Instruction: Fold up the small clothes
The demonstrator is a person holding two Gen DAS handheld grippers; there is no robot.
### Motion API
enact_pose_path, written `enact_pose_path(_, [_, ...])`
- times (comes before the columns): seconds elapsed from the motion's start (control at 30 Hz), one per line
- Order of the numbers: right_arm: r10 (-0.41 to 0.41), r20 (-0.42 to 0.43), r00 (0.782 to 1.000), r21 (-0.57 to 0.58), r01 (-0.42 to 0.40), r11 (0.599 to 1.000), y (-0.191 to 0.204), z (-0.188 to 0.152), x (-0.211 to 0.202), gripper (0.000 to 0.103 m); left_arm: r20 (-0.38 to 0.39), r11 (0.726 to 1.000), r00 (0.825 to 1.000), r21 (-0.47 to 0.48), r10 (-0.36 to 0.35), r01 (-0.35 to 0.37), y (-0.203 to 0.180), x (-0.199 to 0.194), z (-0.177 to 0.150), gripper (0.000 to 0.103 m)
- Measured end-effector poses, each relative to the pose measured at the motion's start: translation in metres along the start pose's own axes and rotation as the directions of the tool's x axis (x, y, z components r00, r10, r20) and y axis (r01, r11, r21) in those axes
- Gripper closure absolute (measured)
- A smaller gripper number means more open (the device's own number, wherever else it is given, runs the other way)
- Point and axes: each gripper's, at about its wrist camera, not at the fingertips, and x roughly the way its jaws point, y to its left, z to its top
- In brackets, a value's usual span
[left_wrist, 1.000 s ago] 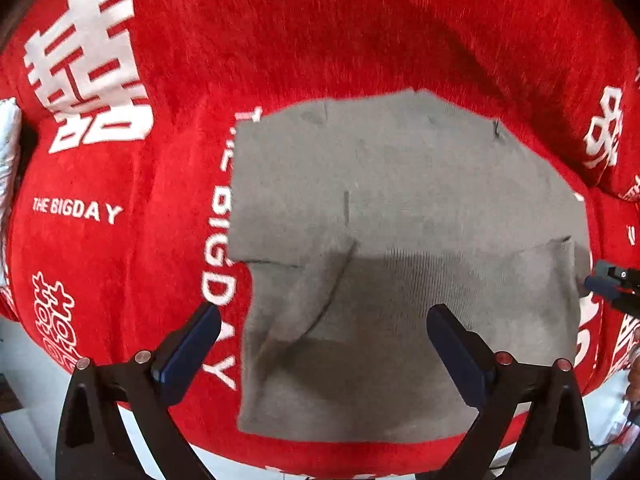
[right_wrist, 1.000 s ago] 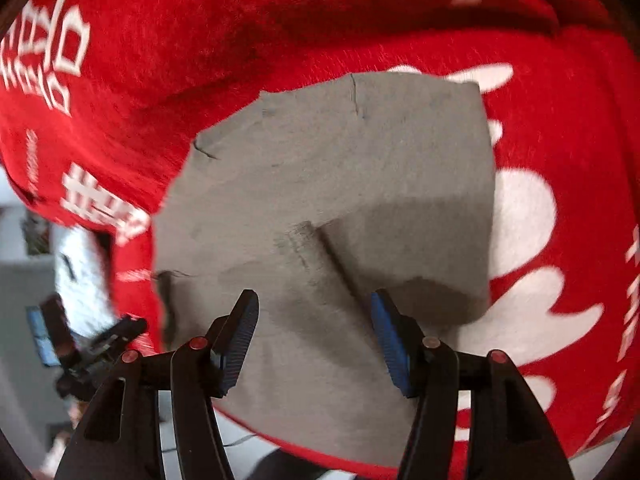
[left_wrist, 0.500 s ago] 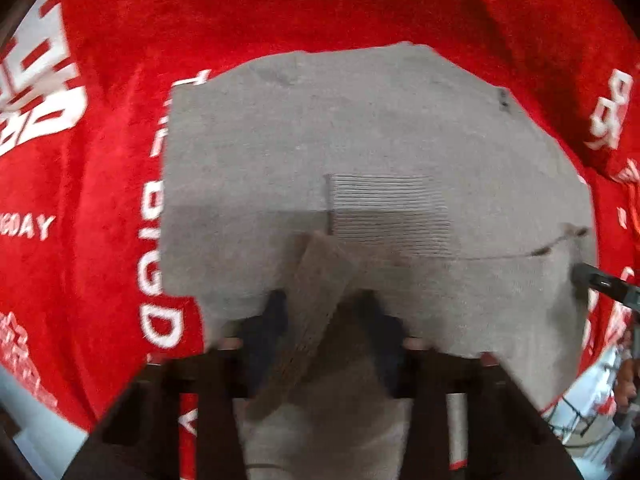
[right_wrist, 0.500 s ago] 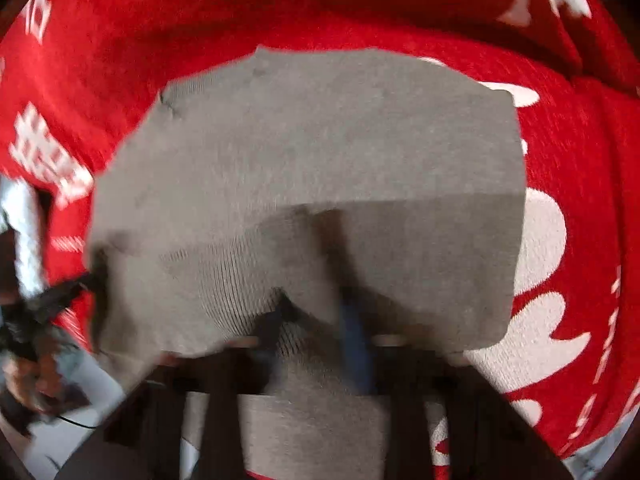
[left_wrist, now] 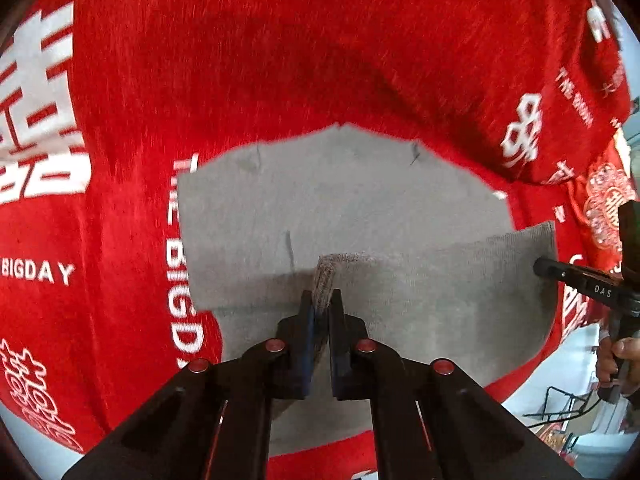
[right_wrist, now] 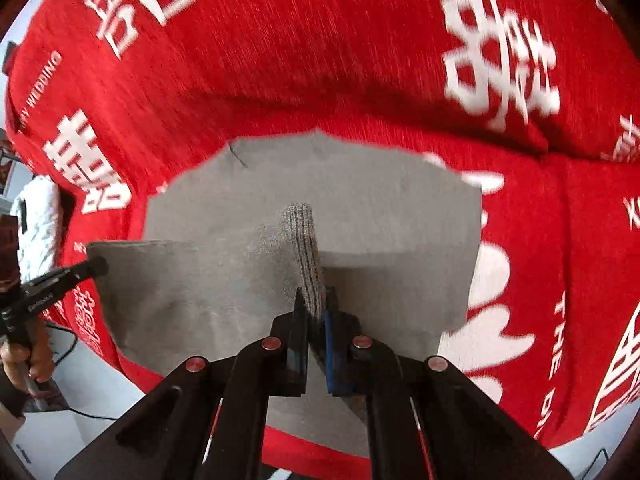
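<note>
Grey knitted garment lies on the red blanket printed with white characters and the words "THE BIGDAY". We see its near hem lifted off the blanket in both wrist views, while its far part stays flat on the cloth. Our left gripper has just closed, and its jaws pinch a bunched fold of the grey knit between the blue pads. Our right gripper is clamped on another ribbed fold of the same hem. Between the two grips the raised edge hangs in a slack band. In the left wrist view the right gripper's tip touches the hem's far corner.
</note>
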Motion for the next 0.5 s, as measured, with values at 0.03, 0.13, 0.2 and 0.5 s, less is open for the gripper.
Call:
enact_pose_path(0.03, [-0.003,0.013,1.000,-0.004,0.003,1.000,0.002,0.006,-0.001,0.096,0.014,1.000,1.000,0.001,-0.006,0.006,-0.001,-0.005,0.006,0.096])
enact_pose_path(0.13, [-0.014,0.043,0.999,-0.021,0.015,1.000,0.008,0.029,0.000,0.096,0.046,1.000,0.999,0.005,-0.020,0.019,0.000,-0.011,0.024,0.096])
enact_pose_path(0.2, [-0.018,0.056,0.998,-0.027,0.020,0.999,0.008,0.046,0.010,0.096,0.068,1.000,0.998,0.013,-0.012,0.011,0.001,-0.010,0.034,0.096])
enact_pose_path(0.5, [-0.059,-0.006,0.998,0.067,0.059,0.996,-0.033,0.094,0.109,0.096,0.080,0.995,0.994,-0.066,0.075,-0.070,0.031,0.056,0.094,0.096])
